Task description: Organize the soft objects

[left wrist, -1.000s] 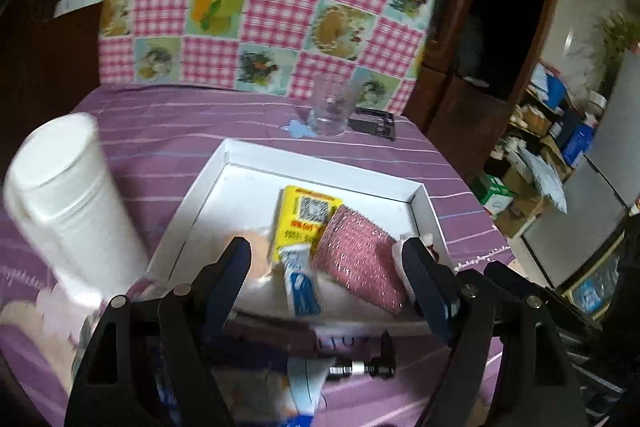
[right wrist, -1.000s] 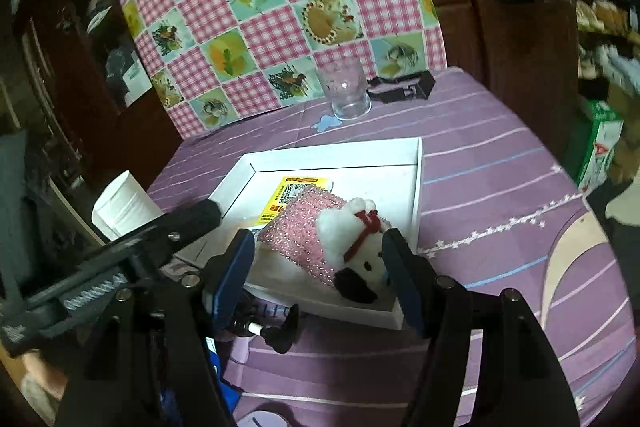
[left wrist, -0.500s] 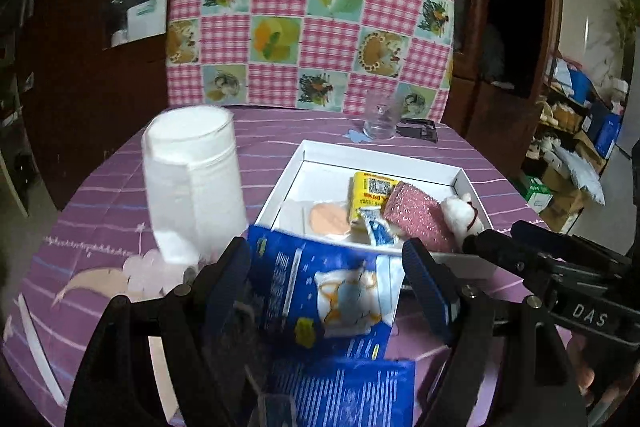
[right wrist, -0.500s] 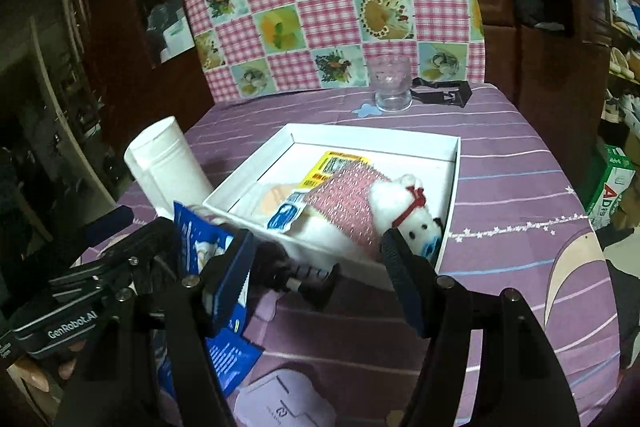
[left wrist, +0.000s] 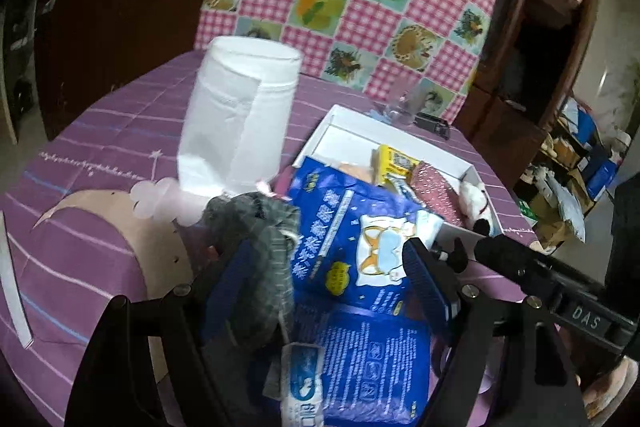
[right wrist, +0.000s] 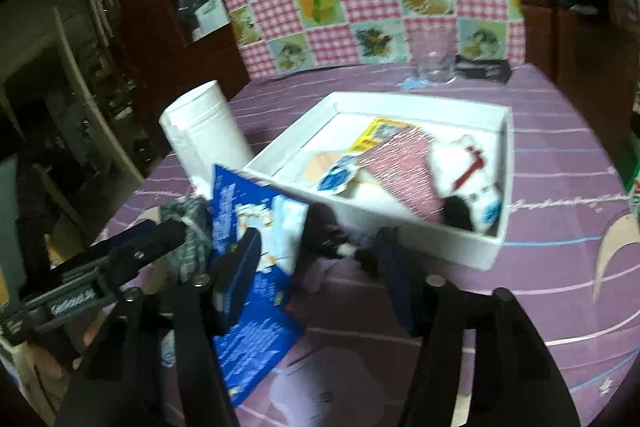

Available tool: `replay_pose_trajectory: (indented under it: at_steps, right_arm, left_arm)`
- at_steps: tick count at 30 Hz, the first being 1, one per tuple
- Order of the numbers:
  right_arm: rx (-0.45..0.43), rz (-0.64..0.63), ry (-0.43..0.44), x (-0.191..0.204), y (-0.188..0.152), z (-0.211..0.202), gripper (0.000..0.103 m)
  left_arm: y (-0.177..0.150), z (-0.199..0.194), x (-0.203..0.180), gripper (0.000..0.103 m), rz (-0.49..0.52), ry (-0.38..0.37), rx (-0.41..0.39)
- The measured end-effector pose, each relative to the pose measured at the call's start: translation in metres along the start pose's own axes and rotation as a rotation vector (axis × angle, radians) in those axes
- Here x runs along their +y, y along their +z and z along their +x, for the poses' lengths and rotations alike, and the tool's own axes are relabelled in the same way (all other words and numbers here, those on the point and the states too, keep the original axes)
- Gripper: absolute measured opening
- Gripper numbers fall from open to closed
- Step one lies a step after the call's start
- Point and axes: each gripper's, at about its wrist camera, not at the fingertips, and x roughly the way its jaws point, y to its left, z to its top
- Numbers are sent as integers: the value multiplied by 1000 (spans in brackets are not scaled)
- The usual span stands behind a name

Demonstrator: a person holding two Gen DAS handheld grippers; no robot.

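Dim, motion-blurred, fisheye-warped edges

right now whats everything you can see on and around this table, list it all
white box: 1, white, middle of table
plush toy: 1, white with red ribbon, in box
pink pad: 1, pink, in box beside plush
yellow packet: 1, yellow, in box
blue packages: 2, blue, in front of box
grey cloth: 1, grey, beside the packages
paper roll: 1, white, upright left of box
glass: 1, clear, behind box
tablecloth: 1, purple striped
left gripper: black, open above packages
right gripper: black, jaws closing, nothing gripped
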Motion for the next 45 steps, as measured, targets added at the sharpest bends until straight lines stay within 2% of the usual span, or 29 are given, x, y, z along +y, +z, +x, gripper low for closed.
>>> replay_pose_trajectory:
  at_steps: [3,5,10,14,17,19,21,26,28,33,35,43,45]
  right_arm:
    - [31,9,52,1,-4,8,49]
    - [43,13,83,1,-5,12,49]
    - [90,74,194,-6,-8,24,49]
    - [101,94,168,-11,-9,29,49]
    - [138,119,191,-13,-10,40,49]
    - [142,121,203,-13,-9,44,47]
    - [140,115,215,-13,-6,47,46]
    - [101,141,298,-17,-3,49,46]
    - [113,155,343,-18,-1,52,46]
    - [148,107,294,-10,-1,55,46]
    - [152,105,305,-9,1,58,46]
    - [201,47,292,3,13,72,34]
    - [212,79,315,-2,11,74,21]
  left_arm:
    - [1,0,4,78,10,14,20]
    - [0,1,6,67,15,39,29]
    - [-1,10,9,54,16,57,78]
    - [-3,15,8,54,29,61,99]
    - [-4,18,7,53,36,71,111]
    - [-4,19,9,48,30,77,114]
    - [-4,20,11,48,18,79,115]
    - [-4,21,12,48,12,89,107]
    - [-5,22,12,48,12,90,105]
    - [-4,22,13,48,-1,92,111]
    - [-4,22,13,48,-1,91,111]
    - [-4,20,11,48,2,81,108]
    - [-5,20,11,48,2,80,110]
